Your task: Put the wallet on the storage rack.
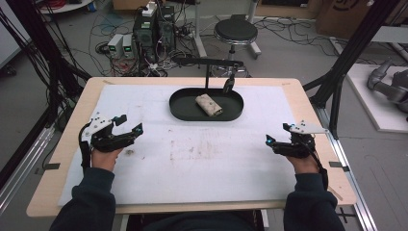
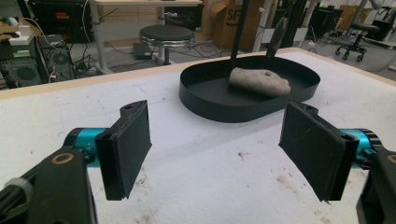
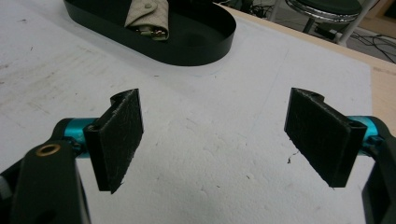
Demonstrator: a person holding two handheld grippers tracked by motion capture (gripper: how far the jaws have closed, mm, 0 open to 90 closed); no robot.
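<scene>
- Overhead first, from the high view: I hold the left gripper (image 1: pixel 126 126) and the right gripper (image 1: pixel 278 135) low over the white table cover (image 1: pixel 202 163), one towards each side edge, well apart from each other. Both sets of jaws stand wide and carry nothing. The rolled cloth pouch (image 1: pixel 209 105) lies inside the black oval tray (image 1: pixel 178 109) at the far middle of the table, untouched, with a black stand (image 1: pixel 208 72) rising behind it.
- Through the left gripper view, my jaws are spread wide over bare cover. The tray (image 2: pixel 210 109) sits ahead and a little to the right, with the pouch (image 2: pixel 259 82) lying on its side within, a small snap visible on top.
- Through the right gripper view, the jaws are again wide and empty. The tray (image 3: pixel 196 51) is ahead and to the left, with the pouch (image 3: pixel 144 14) lying in it.
- By my reading, nothing is begun: the reach to the pouch, the grasp and whatever follows all remain.
</scene>
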